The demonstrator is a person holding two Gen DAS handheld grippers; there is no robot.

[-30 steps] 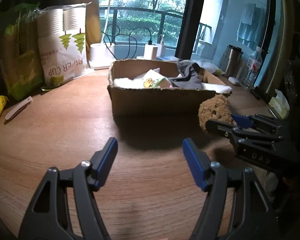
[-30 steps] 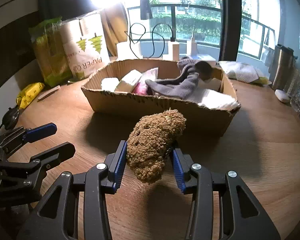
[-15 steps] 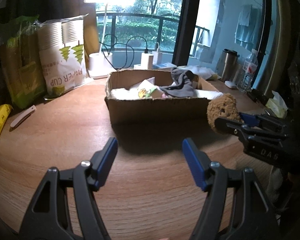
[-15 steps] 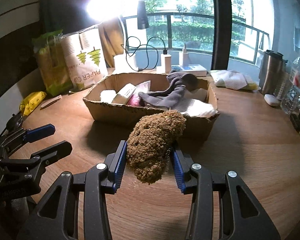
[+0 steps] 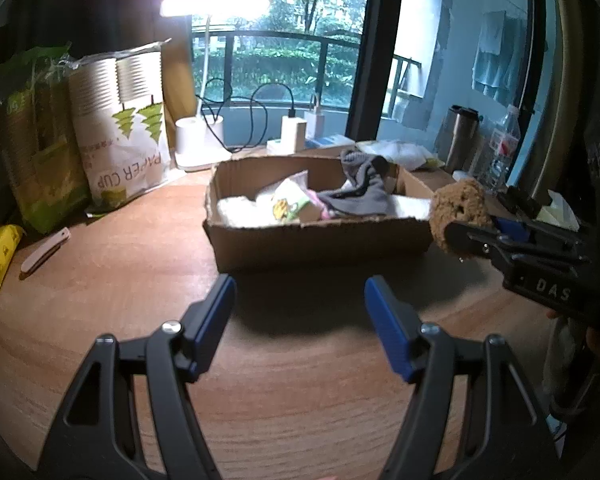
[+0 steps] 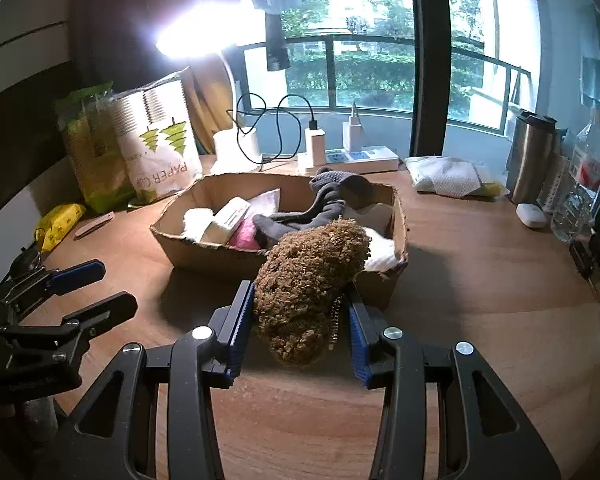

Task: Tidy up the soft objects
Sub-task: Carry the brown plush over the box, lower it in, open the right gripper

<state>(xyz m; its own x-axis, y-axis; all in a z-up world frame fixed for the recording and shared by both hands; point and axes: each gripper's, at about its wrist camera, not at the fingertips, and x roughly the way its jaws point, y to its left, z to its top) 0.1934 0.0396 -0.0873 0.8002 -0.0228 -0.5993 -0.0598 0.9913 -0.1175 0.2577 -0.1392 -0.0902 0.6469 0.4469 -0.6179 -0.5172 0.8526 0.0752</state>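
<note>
Carrying step: keep the right gripper point(image 6: 300, 320) clamped until the brown plush toy point(image 6: 308, 280) is over the cardboard box point(image 6: 204, 248), then lower and release.
Toy: curly, shaggy brown pile, squeezed between the blue fingers point(image 6: 240, 320), held above the tabletop point(image 6: 480, 320) at the box's near wall.
Box: grey sock point(image 6: 320, 208) and pale soft items inside.
Left gripper point(image 5: 300, 320): fingers apart, holding nothing.

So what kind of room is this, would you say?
Probably a home desk by a balcony window: a wooden tabletop holds a lit desk lamp, a power strip with chargers, and a cardboard box of soft things.
</note>
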